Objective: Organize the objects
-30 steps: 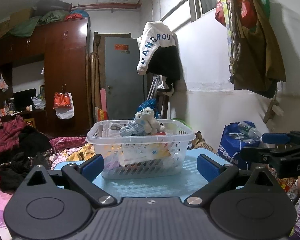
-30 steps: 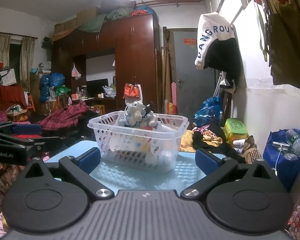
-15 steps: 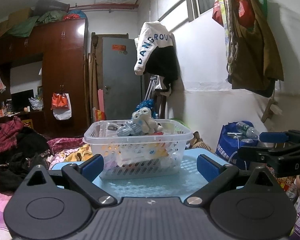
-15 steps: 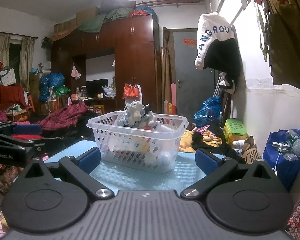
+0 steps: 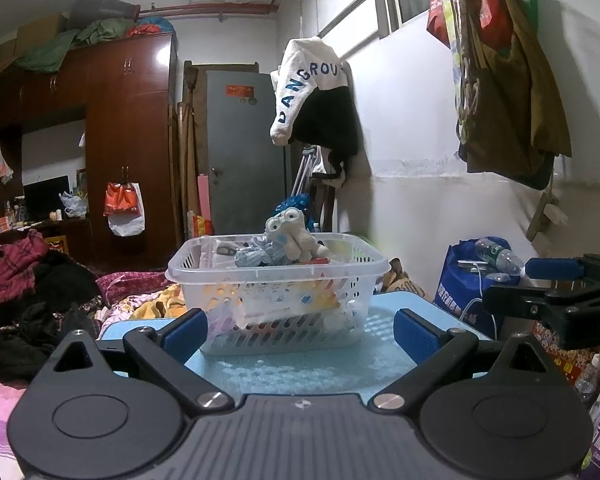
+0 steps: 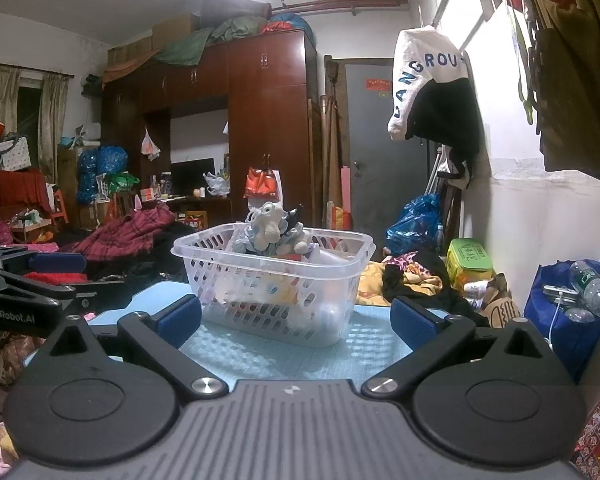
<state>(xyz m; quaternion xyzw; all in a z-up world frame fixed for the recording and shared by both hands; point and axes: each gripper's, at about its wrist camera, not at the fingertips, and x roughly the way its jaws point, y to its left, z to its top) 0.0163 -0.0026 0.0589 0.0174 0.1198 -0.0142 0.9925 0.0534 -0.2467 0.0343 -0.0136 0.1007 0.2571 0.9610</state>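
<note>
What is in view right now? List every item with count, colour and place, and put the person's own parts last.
basket: one, clear plastic, on the blue table, holding mixed items
plush toy: one, pale grey and blue, on top of the basket's contents
table: one, light blue, under the basket
wardrobe: one, dark red-brown, far wall
door: one, grey, beside the wardrobe
sweater: one, white with blue letters, hanging by the right wall
water bottle: one, clear, on a blue bag at right
left gripper: one, black with blue pads, jaws open, short of the basket
right gripper: one, same colours, jaws open, short of the basket
</note>
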